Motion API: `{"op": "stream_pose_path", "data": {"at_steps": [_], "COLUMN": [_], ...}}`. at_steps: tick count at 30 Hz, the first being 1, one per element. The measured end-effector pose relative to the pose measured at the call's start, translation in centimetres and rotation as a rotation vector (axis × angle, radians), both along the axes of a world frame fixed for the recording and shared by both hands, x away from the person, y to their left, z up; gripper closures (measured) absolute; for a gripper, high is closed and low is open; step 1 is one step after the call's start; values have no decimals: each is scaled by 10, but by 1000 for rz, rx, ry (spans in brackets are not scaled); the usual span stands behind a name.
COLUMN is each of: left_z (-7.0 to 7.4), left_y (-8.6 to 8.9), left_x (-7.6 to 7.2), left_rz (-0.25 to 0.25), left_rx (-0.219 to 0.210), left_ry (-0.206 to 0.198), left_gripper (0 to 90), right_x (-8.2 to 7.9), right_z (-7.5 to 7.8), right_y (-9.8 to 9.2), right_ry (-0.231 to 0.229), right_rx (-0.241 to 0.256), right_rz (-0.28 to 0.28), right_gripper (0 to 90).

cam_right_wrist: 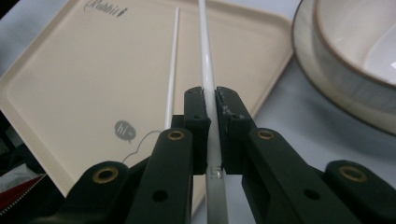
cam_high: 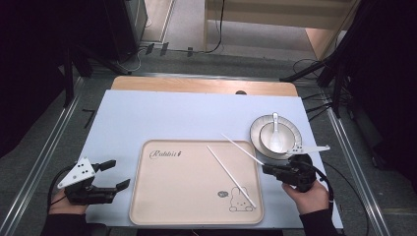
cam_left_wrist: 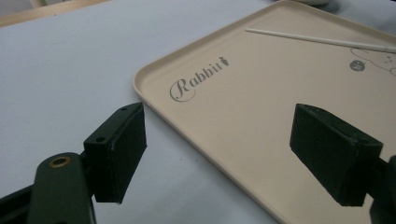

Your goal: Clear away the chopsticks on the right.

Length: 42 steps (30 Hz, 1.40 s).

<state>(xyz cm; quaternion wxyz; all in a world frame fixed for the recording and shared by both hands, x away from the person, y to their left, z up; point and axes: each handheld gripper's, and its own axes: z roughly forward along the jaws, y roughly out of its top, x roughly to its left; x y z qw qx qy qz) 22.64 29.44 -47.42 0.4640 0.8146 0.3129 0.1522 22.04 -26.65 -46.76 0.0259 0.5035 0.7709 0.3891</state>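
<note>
White tabletop, beige tray [cam_high: 162, 196]: one chopstick [cam_high: 231, 177] already laid inside, second chopstick [cam_right_wrist: 205, 60] clenched in right gripper [cam_right_wrist: 211, 100] above the tray's edge beside bowl [cam_high: 275, 136], left gripper [cam_left_wrist: 217, 154] wide apart, idle.

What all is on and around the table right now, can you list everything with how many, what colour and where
tray: one, beige with a Rabbit print, front middle of the table
chopsticks: two, white; one lies on the tray, the other is clamped in the right gripper and slants over the tray's far right corner
plate: one, pale with a dark rim, right of the tray
bowl: one, white, on the plate
spoon: one, white, in the bowl
table: one, light blue-grey top with a wooden far edge
left gripper: one, black, jaws open, left of the tray
right gripper: one, black, jaws shut on a chopstick, right of the tray
</note>
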Motion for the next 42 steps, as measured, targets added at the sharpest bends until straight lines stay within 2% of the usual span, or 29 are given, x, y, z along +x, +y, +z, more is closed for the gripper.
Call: {"op": "stream_pose_path", "data": {"at_steps": [6,8,16,19,30,32,42], "left_z": [0,0,0,1,1,1,2], "left_y": [1,0,0,-1,-2,-2,-1], "left_x": [0,0,0,1,1,1,1], "left_rz": [-2,0,0,-3,-7,-9,-10], "left_rx": [2,-1,-1,2,1,0,2], "left_ry": [-2,-2,-3,-3,-13,-11,-14], "left_gripper": [192,192,192,193,193,193,193], "right_x": [-6,-7,-11,-12,-10,-8,-7], "right_z": [-6,-16,-31,-36,-48,-51,-57], "right_y": [11,18,32,38,46,50,55], "right_ry": [13,49,91,91,126,136,140], "right_rx": [-17,-27,-64,-83,-70,-84,-78], "right_rz": [18,25,6,7,-4,2,16], "right_gripper": [847,847,844,842,839,839,837]}}
